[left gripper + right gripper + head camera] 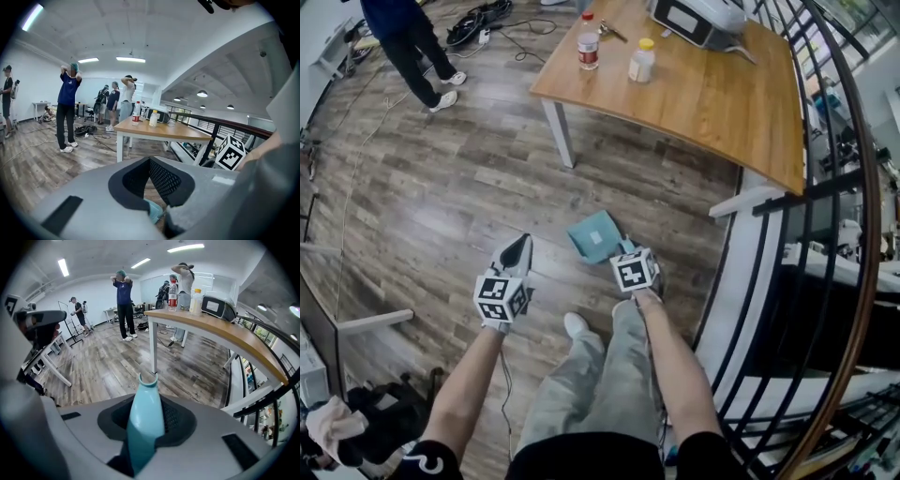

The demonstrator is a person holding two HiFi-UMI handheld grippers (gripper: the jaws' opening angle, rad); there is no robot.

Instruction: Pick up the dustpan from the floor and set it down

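Observation:
In the head view the teal dustpan (592, 234) hangs tilted just above the wood floor, in front of my feet. My right gripper (624, 251) is shut on its handle. The right gripper view shows that teal handle (144, 399) standing up between the right gripper's (146, 425) black pads, its notched end pointing away. My left gripper (517, 251) hovers to the left of the dustpan, apart from it, jaws together and empty. From the left gripper (157, 190), only a teal sliver of the dustpan (153, 211) shows below the jaws.
A wooden table (712, 103) stands ahead with two bottles (588, 47) and a grey device (698, 17); its white leg (562, 133) is nearest. A black railing (769, 281) runs along the right. A person (411, 42) stands far left near cables (478, 23).

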